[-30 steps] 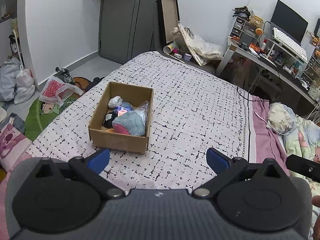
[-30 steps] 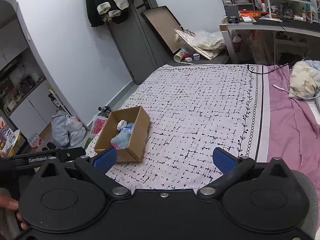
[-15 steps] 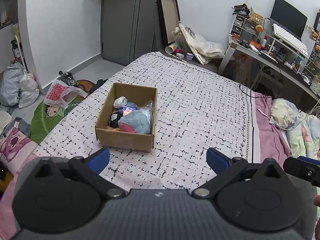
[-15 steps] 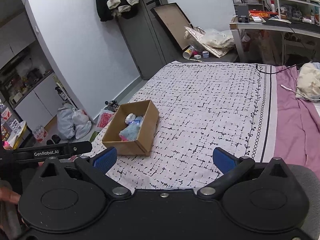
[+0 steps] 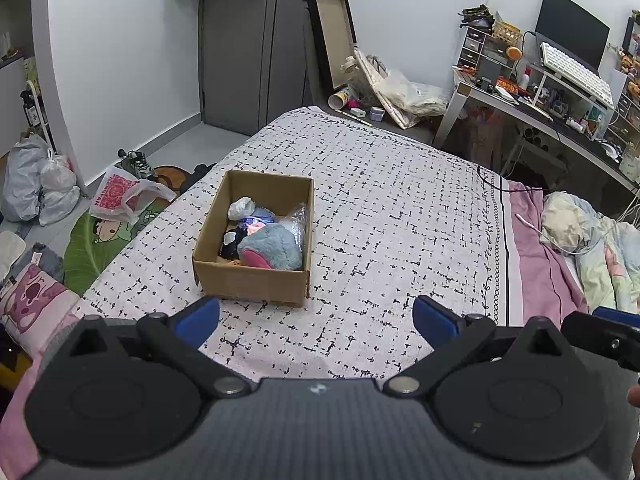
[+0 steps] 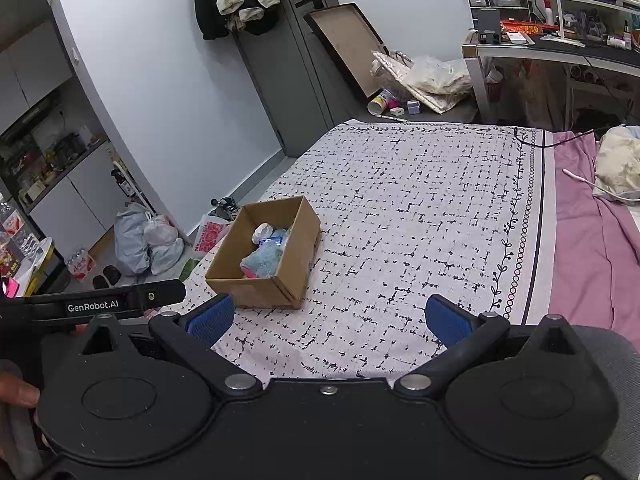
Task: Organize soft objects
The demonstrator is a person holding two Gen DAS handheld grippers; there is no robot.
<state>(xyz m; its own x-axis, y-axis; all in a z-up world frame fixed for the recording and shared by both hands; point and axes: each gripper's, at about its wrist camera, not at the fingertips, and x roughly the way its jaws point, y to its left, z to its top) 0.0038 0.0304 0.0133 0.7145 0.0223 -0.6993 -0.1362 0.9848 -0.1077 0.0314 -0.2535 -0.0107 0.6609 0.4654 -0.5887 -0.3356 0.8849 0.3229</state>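
A: Where do the soft things sit?
B: They lie inside the cardboard box (image 5: pixel 252 276), which rests on the black-and-white patterned bedspread (image 5: pixel 400 216) toward the bed's left side. A blue plush toy (image 5: pixel 276 246) with a pink patch fills the near end of the box, a crumpled white piece (image 5: pixel 241 207) lies toward the far end, and a small black-and-white item (image 5: pixel 231 240) sits against the left wall. A bit of clear plastic (image 5: pixel 298 216) stands up by the right wall.

A: And the two tongs?
B: The left gripper (image 5: pixel 316 316) hangs above the near part of the bedspread with its blue pads spread wide and nothing between them. The box lies just beyond its left pad. The right gripper (image 6: pixel 330 316) is likewise wide apart and grips nothing; from its camera the box (image 6: pixel 256 290) shows just past its left pad.

A: Anything else on the bed?
B: A pink sheet (image 6: pixel 592 248) runs along the right edge of the bedspread, with bunched bedding (image 5: pixel 588 240) on it. A cluttered desk (image 5: pixel 560 116) stands past the bed's far right corner, and bags (image 5: pixel 40 188) lie on the floor to the left
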